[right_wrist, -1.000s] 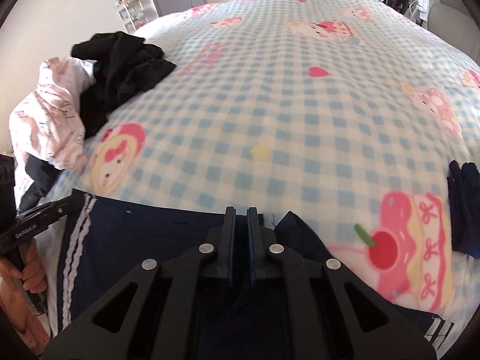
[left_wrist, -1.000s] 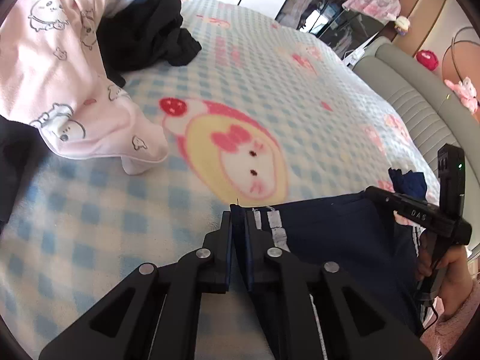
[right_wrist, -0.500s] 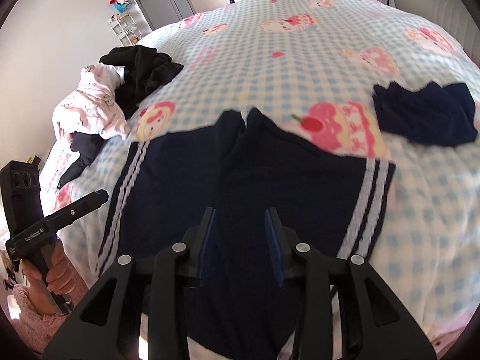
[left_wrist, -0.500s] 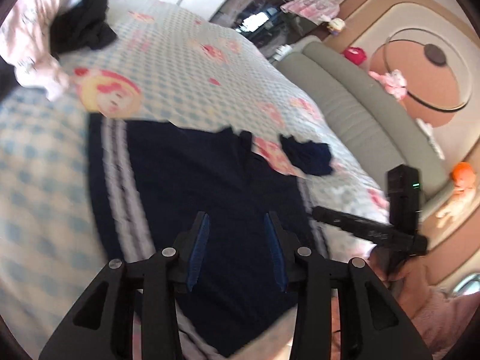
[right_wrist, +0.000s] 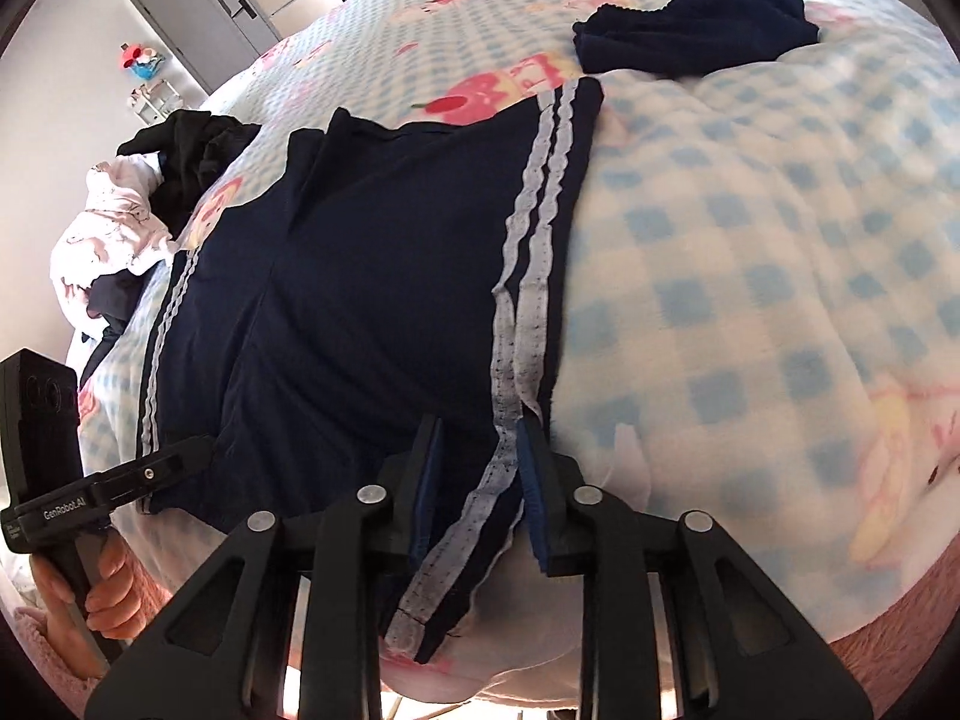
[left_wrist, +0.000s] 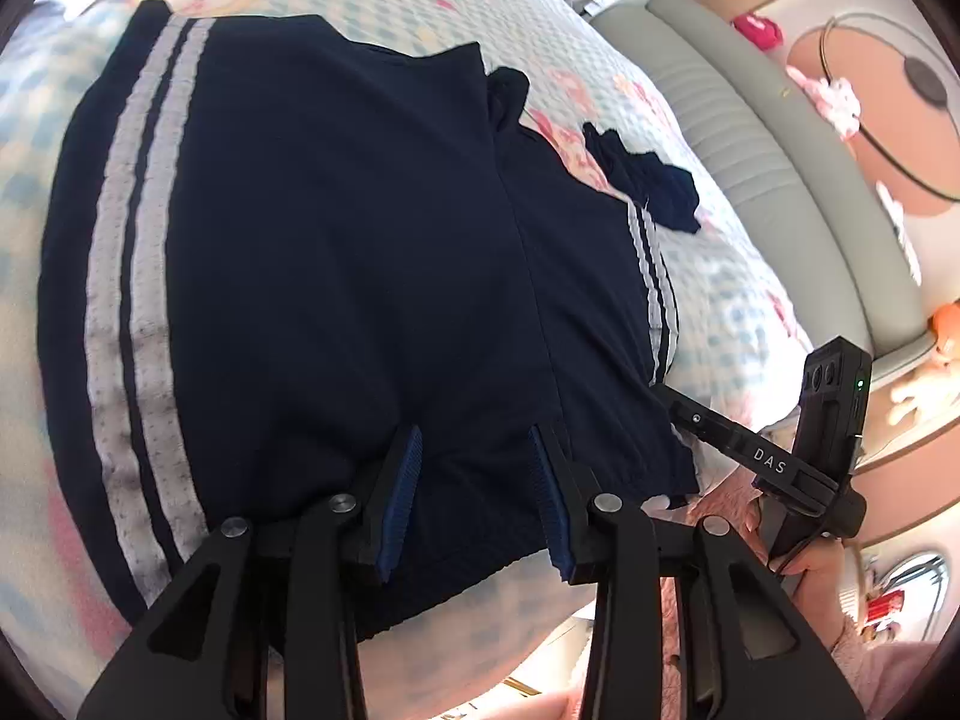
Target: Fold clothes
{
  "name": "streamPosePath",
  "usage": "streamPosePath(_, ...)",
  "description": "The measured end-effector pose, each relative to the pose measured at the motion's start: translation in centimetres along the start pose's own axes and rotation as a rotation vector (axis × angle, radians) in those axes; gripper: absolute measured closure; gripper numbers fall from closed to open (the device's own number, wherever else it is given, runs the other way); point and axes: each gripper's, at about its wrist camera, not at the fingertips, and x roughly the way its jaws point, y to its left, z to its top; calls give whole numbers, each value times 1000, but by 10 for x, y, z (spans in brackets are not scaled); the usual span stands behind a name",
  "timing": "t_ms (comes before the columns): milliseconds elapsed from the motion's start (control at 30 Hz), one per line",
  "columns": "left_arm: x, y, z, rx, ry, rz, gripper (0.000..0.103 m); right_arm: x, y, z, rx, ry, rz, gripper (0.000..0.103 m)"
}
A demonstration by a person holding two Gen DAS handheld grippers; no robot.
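Left wrist view: navy shorts (left_wrist: 336, 252) with white side stripes lie flat on checked blanket (left_wrist: 720, 300). Left gripper (left_wrist: 474, 480) above waistband edge, jaws spread, nothing pinched. Small navy garment (left_wrist: 648, 180) beyond.

Right wrist view: right gripper (right_wrist: 480, 468) straddles striped side edge of shorts (right_wrist: 384, 276); jaws just closing, pads apart, not yet pressing cloth. Pink garment (right_wrist: 108, 228) far left.
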Motion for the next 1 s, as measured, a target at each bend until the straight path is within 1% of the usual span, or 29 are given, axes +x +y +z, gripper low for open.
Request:
streamPosePath(33,-2,2,-2,-6,-7,-4,64,-6,0,2,-3,-25,-31,79)
streamPosePath(100,-4,2,-4,6,-17,-7,64,-15,-2,3,-9,-70,-107,79)
streamPosePath(167,-10,-4,-4,10,-37,-25,64,-20,-7,1,43,-69,-55,76)
streamPosePath(233,-17,-10,-3,16,-59,-47,64,-26,-6,-4,82,-69,36,56)
streamPosePath(267,-22,-17,-3,30,-77,-81,64,-28,-2,-8,86,-67,84,55)
streamPosePath(300,-27,-24,-4,44,-96,-111,63,-26,6,-11,58,-50,92,55)
streamPosePath(367,-27,-33,-4,64,-116,-113,63,-20,21,-19,5,-16,104,55)
streamPosePath(400,-23,-34,-4,63,-107,-90,63,-13,24,-21,-7,5,83,55)
streamPosePath(467,-15,-31,-5,50,-87,-48,64,-7,21,-23,18,37,57,59)
streamPosePath(500,-14,-28,-7,38,-77,-42,65,-13,20,-22,26,30,59,61)
streamPosePath(533,-16,-26,-10,32,-74,-50,65,-20,20,-21,31,19,62,60)
streamPosePath(567,-20,-27,-13,38,-81,-71,65,-31,23,-21,20,-14,69,59)
streamPosePath(633,-27,-28,-18,55,-93,-92,63,-46,31,-21,-6,-66,88,47)
streamPosePath(667,-27,-27,-19,54,-91,-89,63,-50,36,-23,-22,-83,97,46)
streamPosePath(700,-24,-24,-19,45,-83,-70,63,-46,40,-26,-38,-77,92,46)
streamPosePath(733,-20,-21,-17,34,-76,-38,63,-36,41,-28,-45,-51,82,46)
streamPosePath(767,-16,-18,-15,24,-70,-6,63,-22,40,-31,-34,-4,75,46)
streamPosePath(800,-14,-14,-13,12,-66,22,65,-13,36,-34,-14,33,77,51)
streamPosePath(867,-22,-10,-10,-15,-98,8,65,-7,33,-39,6,44,77,53)
streamPosePath(967,-42,-9,-8,-9,-168,2,64,-27,40,-37,-37,-19,83,53)
streamPosePath(1000,-49,-9,-7,-7,-189,4,63,-31,41,-37,-51,-39,77,51)
